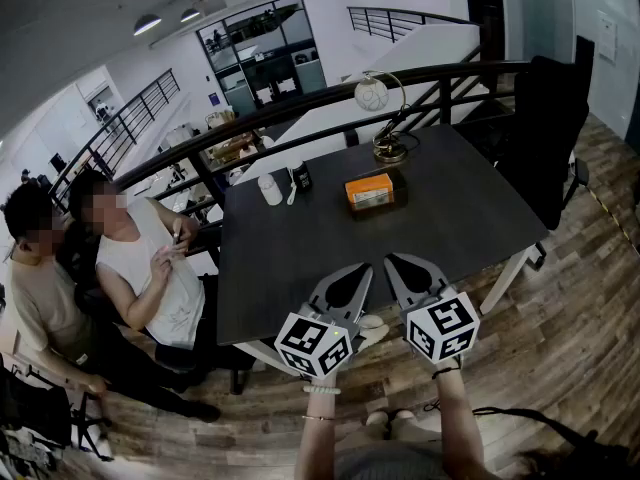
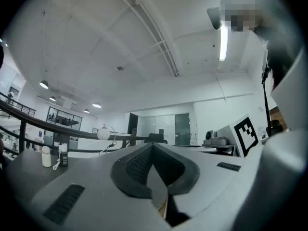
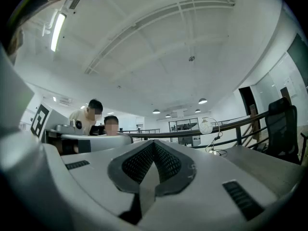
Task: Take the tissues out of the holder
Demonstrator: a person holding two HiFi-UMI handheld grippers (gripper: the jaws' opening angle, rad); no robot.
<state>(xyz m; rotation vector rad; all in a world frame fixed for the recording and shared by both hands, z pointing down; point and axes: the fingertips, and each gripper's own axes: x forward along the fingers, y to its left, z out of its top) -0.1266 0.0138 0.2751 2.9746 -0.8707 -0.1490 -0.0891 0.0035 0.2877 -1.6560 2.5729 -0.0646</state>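
1. Left gripper, grey plastic with a black-and-white marker cube. It is held low over the near edge of the bench, well short of the tissue holder. Its jaws are together at the tips with nothing between them.
2. Right gripper, same make, just beside item 1 and equally far from the holder. Its jaws are likewise together and empty. Both grippers point toward the holder, which I judge to be a ready pose with the reach not begun.
3. Dark rectangular bench, which carries items 4 to 7.
4. Orange box-shaped tissue holder on a dark base, upright and untouched. The tissues themselves are too small to make out. It appears set within reach of both grippers.
5. White bottle, left of the holder.
6. Small dark bottle, left of the holder and just beside item 5.
7. Globe-shaded desk lamp on a curved stem, just behind the holder.
8. Two seated persons, well left of the holder, off the bench.
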